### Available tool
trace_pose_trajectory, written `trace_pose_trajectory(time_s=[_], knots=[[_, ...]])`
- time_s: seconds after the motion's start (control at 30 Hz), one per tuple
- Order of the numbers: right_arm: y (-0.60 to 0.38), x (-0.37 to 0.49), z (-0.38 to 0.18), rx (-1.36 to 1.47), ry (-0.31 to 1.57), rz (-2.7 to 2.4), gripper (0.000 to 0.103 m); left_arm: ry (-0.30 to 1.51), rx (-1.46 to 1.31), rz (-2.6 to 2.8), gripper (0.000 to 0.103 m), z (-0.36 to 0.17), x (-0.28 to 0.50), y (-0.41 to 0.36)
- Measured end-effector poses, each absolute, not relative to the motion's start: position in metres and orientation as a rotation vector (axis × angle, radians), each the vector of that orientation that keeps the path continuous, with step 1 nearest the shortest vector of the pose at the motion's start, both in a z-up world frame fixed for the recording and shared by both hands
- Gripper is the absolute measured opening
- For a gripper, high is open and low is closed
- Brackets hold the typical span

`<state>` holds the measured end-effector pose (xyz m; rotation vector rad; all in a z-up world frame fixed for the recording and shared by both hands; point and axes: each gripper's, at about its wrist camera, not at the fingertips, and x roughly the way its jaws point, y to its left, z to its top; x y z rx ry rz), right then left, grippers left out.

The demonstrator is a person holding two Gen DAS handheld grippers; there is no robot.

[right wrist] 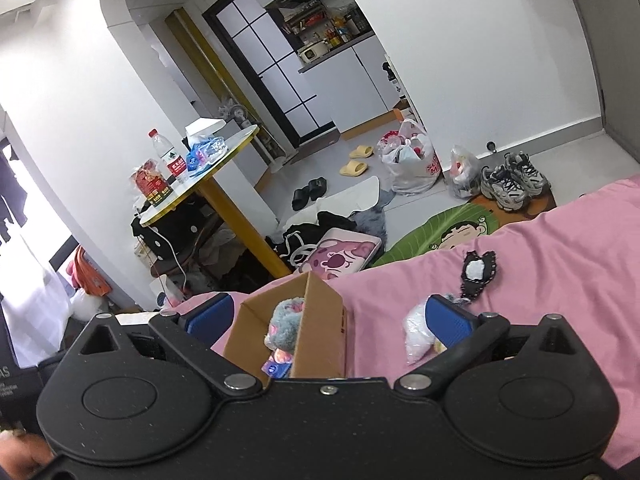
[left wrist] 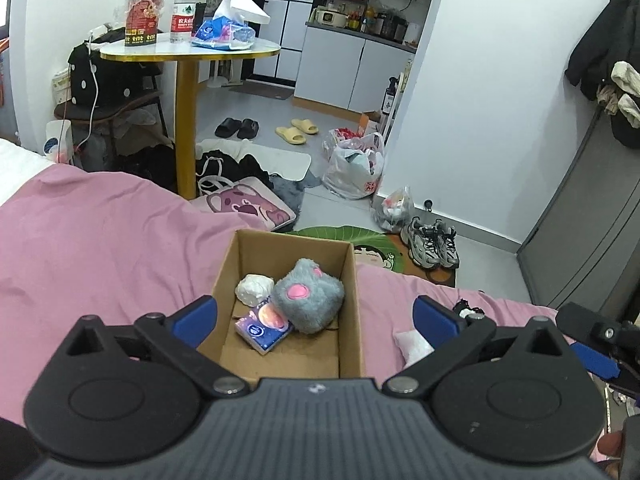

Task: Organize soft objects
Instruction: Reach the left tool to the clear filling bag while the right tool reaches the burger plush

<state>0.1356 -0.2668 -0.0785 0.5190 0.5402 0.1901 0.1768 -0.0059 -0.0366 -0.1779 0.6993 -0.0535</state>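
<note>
A cardboard box (left wrist: 348, 312) stands on the pink bed sheet (left wrist: 100, 248). Inside lie a grey plush with a pink paw spot (left wrist: 310, 294), a white soft lump (left wrist: 254, 288) and a purple tissue pack (left wrist: 264, 328). My left gripper (left wrist: 316, 320) hovers open over the box, nothing between its fingers. A small white pouch (left wrist: 414, 344) lies on the sheet right of the box. In the right wrist view the box (right wrist: 320, 332) sits between the jaws of my open right gripper (right wrist: 330, 316), untouched. A white bag (right wrist: 416, 334) lies by its right finger, and a black-trimmed patch (right wrist: 478, 270) lies beyond.
Past the bed's edge stand a round yellow-legged table (left wrist: 188, 52) with a water bottle (left wrist: 183, 8) and tissue box, a pink case (left wrist: 248, 204), slippers (left wrist: 298, 130), plastic bags (left wrist: 356, 168), sneakers (left wrist: 432, 240) and a green mat (left wrist: 352, 236). A grey cabinet (left wrist: 592, 224) stands right.
</note>
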Motion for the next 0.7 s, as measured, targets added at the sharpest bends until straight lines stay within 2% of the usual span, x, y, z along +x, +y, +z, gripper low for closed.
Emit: trace_pose_trajectory(time_s=[0.7], knots=[[-0.325, 0.115, -0.102, 0.546, 0.527, 0.121, 0.103, 0.683, -0.074, -0.12, 0.103, -0.031, 0.163, -0.068]])
